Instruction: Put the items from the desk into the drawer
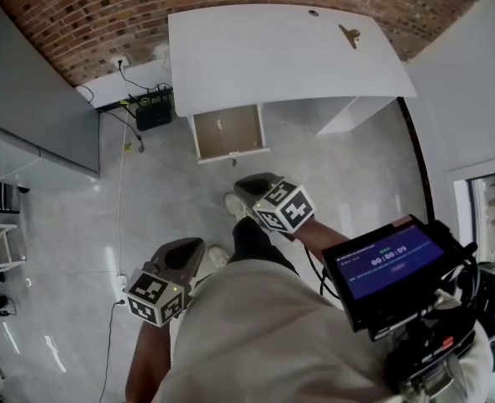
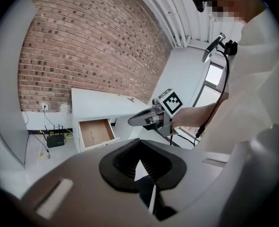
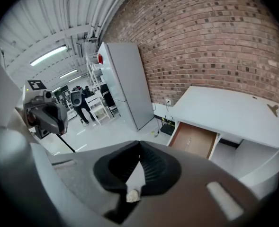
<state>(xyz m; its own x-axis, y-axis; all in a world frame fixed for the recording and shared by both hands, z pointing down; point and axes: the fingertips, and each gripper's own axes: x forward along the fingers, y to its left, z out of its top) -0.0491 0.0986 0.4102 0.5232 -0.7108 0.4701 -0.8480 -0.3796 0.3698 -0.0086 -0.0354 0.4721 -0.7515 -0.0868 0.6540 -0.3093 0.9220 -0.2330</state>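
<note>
A white desk (image 1: 272, 49) stands against the brick wall, with its wooden drawer (image 1: 228, 133) pulled open and nothing showing inside. One small brown item (image 1: 349, 34) lies near the desk's far right corner. Both grippers hang close to the person's body, well short of the desk. My left gripper (image 1: 195, 243) is low at the left, jaws shut and holding nothing. The right gripper (image 1: 249, 183) is higher and nearer the drawer, jaws also shut and holding nothing. The drawer (image 2: 96, 132) and the right gripper (image 2: 148, 118) show in the left gripper view. The right gripper view shows the drawer (image 3: 192, 138) and the brown item (image 3: 272, 109).
A black router (image 1: 153, 112) and cables sit on the floor by the wall, left of the desk. A tall grey cabinet (image 3: 125, 79) stands further left. A screen (image 1: 390, 263) rides on the person's chest rig. A distant person (image 3: 80, 103) stands by white chairs.
</note>
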